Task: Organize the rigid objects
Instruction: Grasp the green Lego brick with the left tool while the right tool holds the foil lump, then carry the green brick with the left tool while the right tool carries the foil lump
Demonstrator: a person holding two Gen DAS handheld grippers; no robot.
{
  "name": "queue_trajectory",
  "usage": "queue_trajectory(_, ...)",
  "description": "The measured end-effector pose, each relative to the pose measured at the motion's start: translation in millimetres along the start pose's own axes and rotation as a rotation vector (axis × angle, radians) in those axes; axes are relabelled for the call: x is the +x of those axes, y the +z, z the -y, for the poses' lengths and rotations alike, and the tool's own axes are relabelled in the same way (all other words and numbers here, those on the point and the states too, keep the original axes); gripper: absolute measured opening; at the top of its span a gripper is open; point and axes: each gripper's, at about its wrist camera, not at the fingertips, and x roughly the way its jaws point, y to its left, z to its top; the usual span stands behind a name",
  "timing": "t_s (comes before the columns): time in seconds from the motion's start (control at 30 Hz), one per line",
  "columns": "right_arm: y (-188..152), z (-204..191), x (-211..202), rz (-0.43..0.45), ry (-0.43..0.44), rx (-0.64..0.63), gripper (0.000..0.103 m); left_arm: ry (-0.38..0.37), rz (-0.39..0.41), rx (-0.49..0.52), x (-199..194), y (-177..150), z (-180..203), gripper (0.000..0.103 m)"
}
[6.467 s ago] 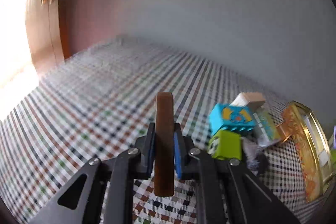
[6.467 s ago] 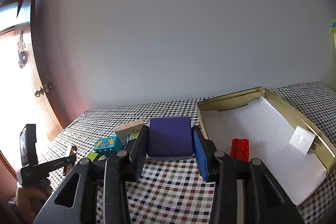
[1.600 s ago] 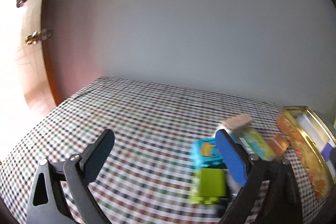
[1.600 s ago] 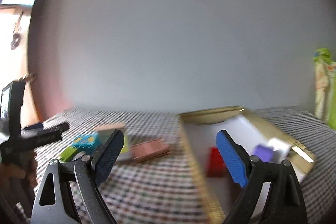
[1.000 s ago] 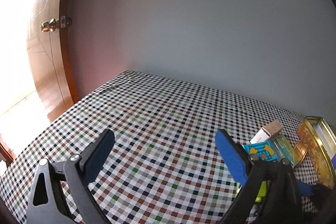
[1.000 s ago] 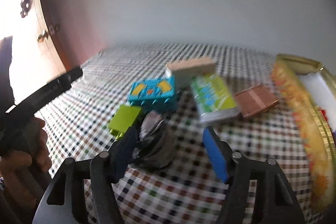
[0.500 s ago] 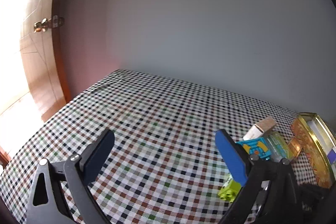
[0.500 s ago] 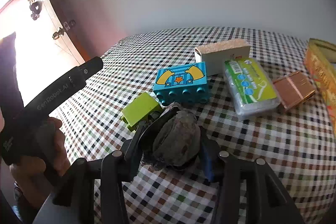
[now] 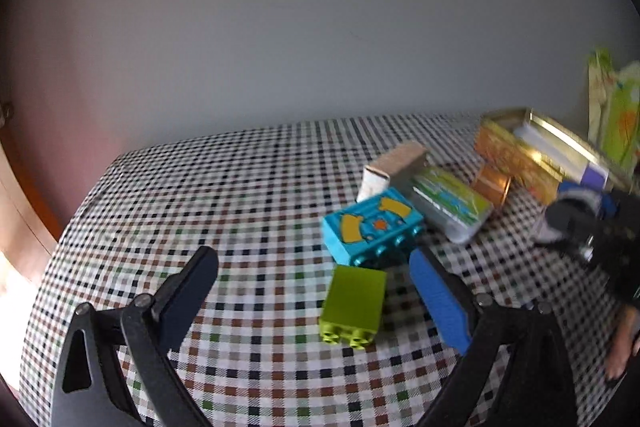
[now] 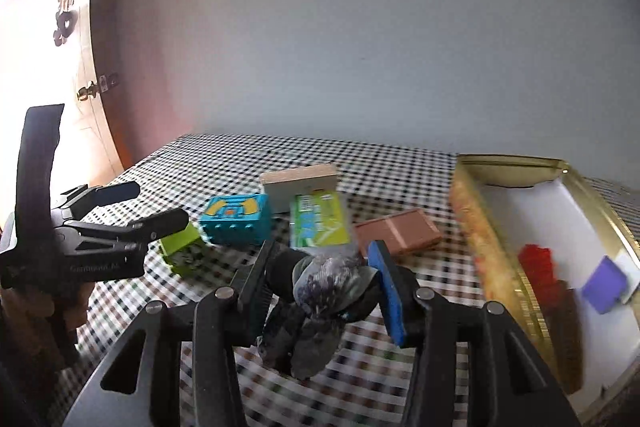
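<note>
On the checked tablecloth (image 9: 200,195) we see the loose pile: lime brick (image 9: 354,301), teal brick (image 9: 372,231) just behind it, a beige box (image 9: 394,163) and a green packet (image 9: 452,201) touching that, and a brown slab (image 10: 398,231) nearest the gold tin (image 10: 472,223). Our right gripper (image 10: 320,287) has its jaws clamped narrow on a grey mottled lump (image 10: 324,287), held above the cloth and just left of the tin. Tin holds a red brick (image 10: 538,261) and a purple block (image 10: 604,285) on white lining. Our left gripper (image 9: 316,287) has jaws wide, nothing between the pads; lime brick sits in the gap's line of sight, apart from both fingers. View is motion-blurred.
</note>
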Motion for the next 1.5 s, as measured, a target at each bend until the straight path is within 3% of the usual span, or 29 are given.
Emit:
queue_trajectory(0.13,5,5,2,-0.006,0.009,0.029,0.049,-0.007,-0.095,0.051,19,1,11,0.084)
queue_trajectory(0.23,7,4,2,-0.004,0.017,0.031,0.049,-0.015,-0.189,0.048,35,-2,10,0.082)
queue_trajectory(0.27,6,5,-1,-0.001,0.018,0.030,0.049,-0.015,-0.222,0.038,41,-3,9,0.076)
queue_trajectory(0.37,7,-4,-1,0.008,0.013,0.029,0.049,-0.052,-0.237,-0.029,43,-4,2,0.065)
queue_trajectory(0.53,8,-3,-6,0.024,0.003,0.031,0.049,-0.033,-0.226,-0.063,39,-4,-5,0.038)
queue_trajectory(0.6,9,-3,-8,0.034,-0.007,0.030,0.049,-0.022,-0.222,-0.061,36,-3,-4,0.031)
queue_trajectory(0.67,9,1,-10,0.044,-0.008,0.038,0.049,-0.002,-0.215,-0.070,32,-4,-3,0.031)
queue_trajectory(0.8,13,10,-18,0.089,-0.021,0.060,0.049,0.036,-0.115,-0.107,5,-11,-2,0.031)
queue_trajectory(1.0,15,27,-33,0.156,-0.052,0.069,0.049,0.048,0.087,-0.262,-37,-15,-1,0.031)
queue_trajectory(1.13,15,38,-46,0.207,-0.072,0.079,0.049,0.097,0.199,-0.260,-52,-15,10,0.028)
queue_trajectory(1.3,14,53,-58,0.244,-0.113,0.079,0.049,0.127,0.259,-0.175,-54,-10,39,0.026)
queue_trajectory(1.37,13,60,-60,0.241,-0.116,0.091,0.049,0.108,0.267,-0.166,-58,-6,49,0.026)
queue_trajectory(1.5,12,67,-64,0.241,-0.106,0.110,0.049,0.124,0.248,-0.194,-63,-5,36,0.026)
